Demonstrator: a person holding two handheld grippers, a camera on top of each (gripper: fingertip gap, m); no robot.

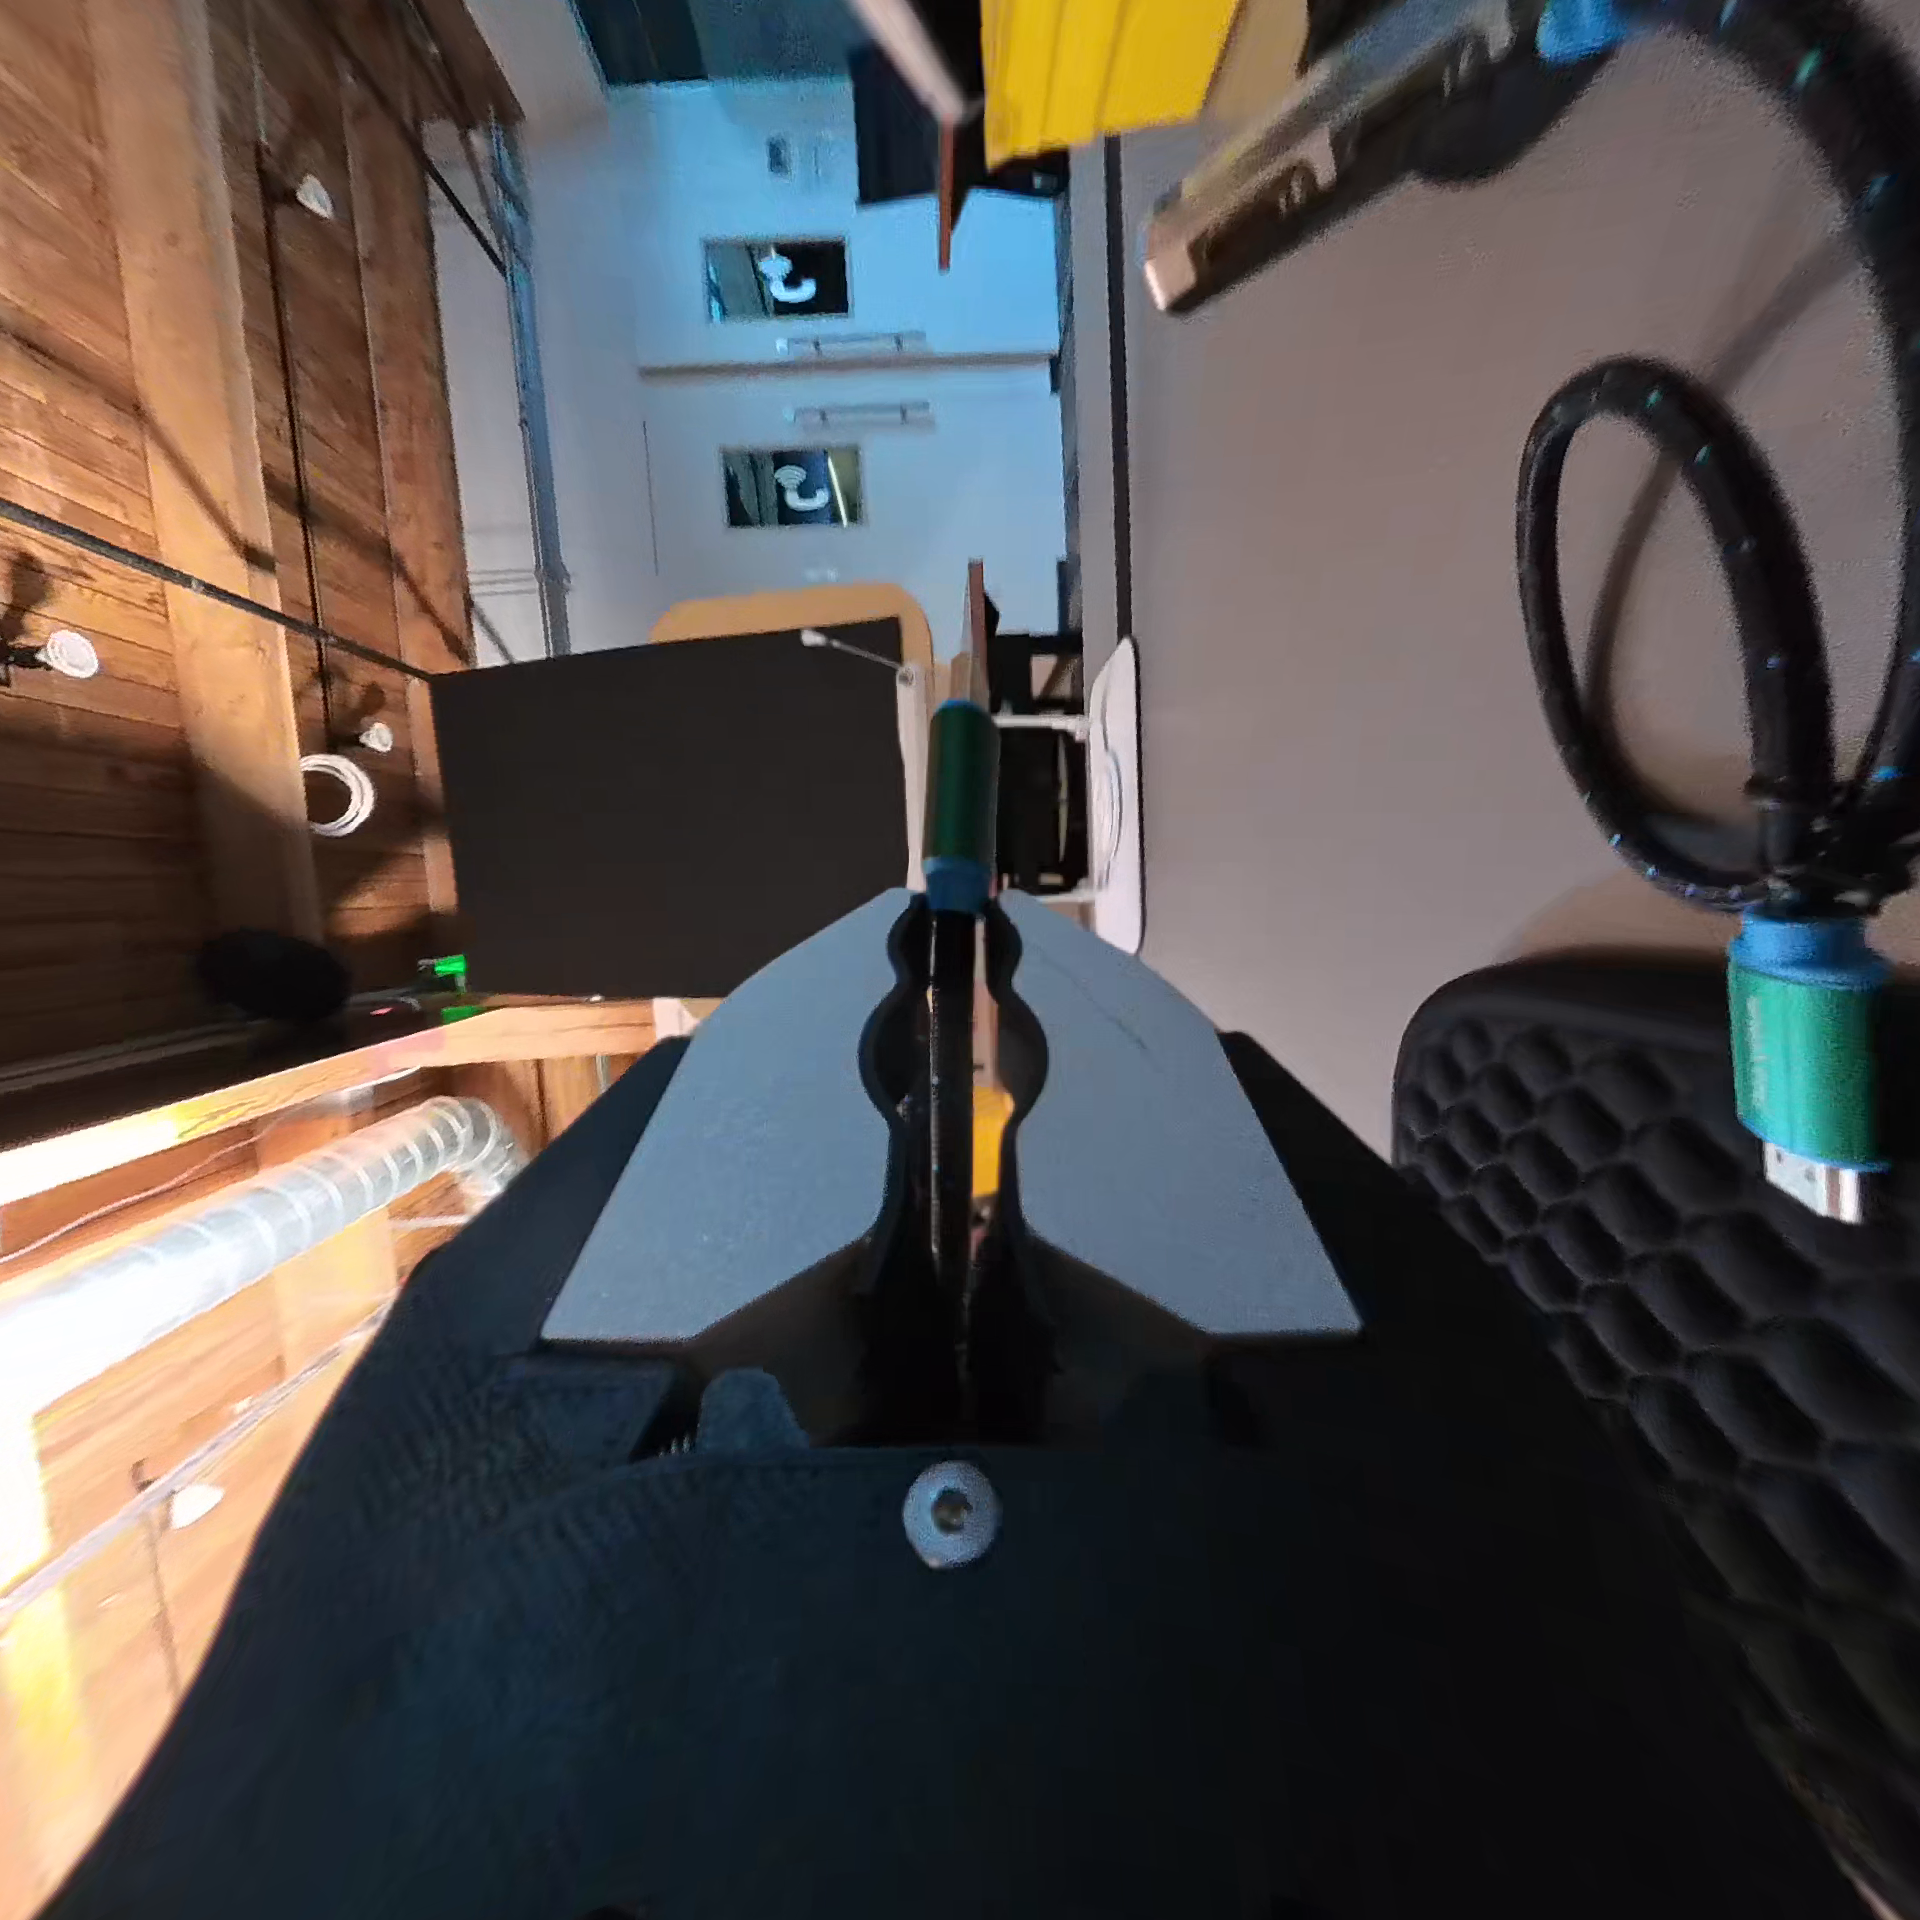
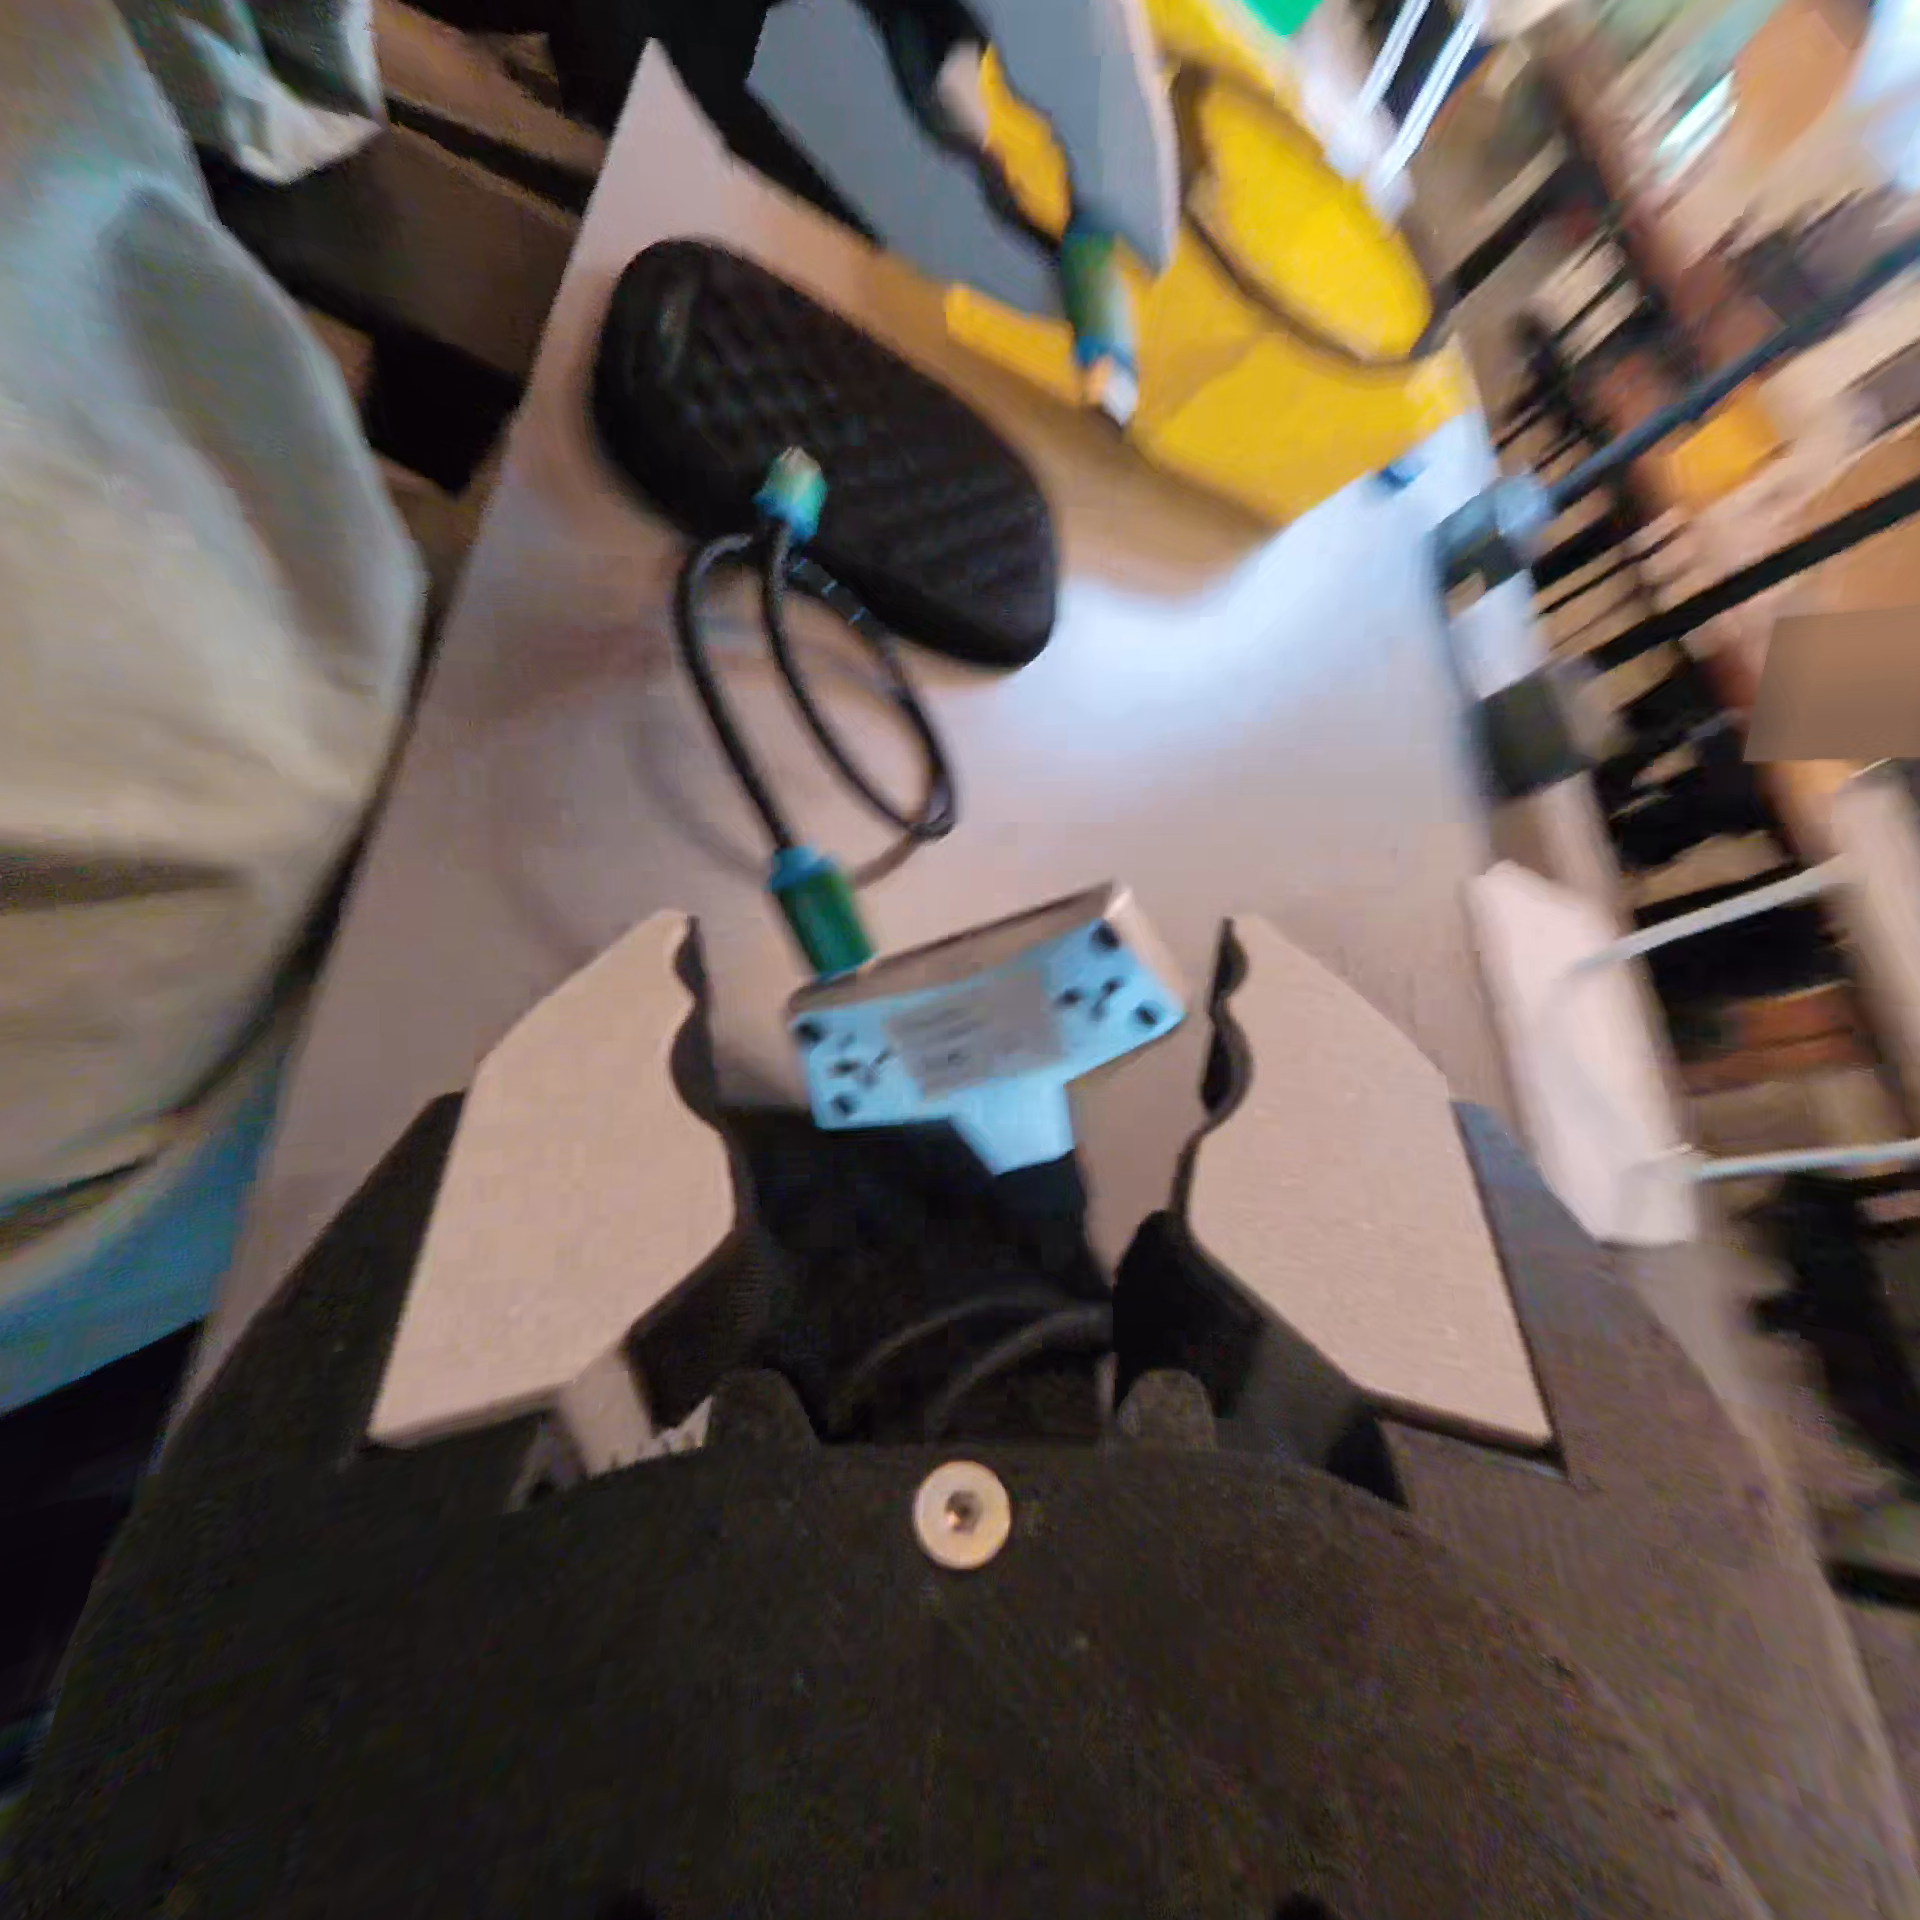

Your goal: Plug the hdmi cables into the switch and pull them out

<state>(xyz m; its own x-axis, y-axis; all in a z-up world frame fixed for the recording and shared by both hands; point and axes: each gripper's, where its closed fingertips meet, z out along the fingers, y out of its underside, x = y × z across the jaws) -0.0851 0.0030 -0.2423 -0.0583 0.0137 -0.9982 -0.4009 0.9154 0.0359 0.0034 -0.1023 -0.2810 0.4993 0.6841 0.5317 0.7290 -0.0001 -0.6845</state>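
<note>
Left gripper (image 1: 951, 914): fingers pressed together on a black braided HDMI cable (image 1: 948, 1091), which runs up the slot between them; its green plug (image 1: 961, 795) with blue collar juts out just past the fingertips, lifted clear of the table (image 1: 1351, 623). Right gripper (image 2: 961, 971): fingers spread wide, nothing pinched; the silver switch (image 2: 987, 1029) lies between the two fingers on the table, apart from both, with its black lead (image 2: 1039, 1205) trailing back toward the gripper body. Count of green plugs, right wrist view: three. One (image 2: 821, 914) is seated in the far edge of the switch; one (image 2: 792, 486) is free, resting on the black honeycomb-textured pad (image 2: 831, 447); one (image 2: 1096, 286) is held by the left gripper above the far end of the table. The seated plug and the one on the pad belong to a second cable (image 2: 810, 686), coiled in loops on the table between switch and pad. Cables counted: two. Switches: one. Pads: one. Left wrist view confirms the free plug (image 1: 1808, 1070) over the pad edge and the coil beside it. A yellow container (image 2: 1299, 312) sits beyond the table; a white object (image 2: 1569, 1049) is at the table's right edge. Right view is motion-blurred; port details unreadable.
</note>
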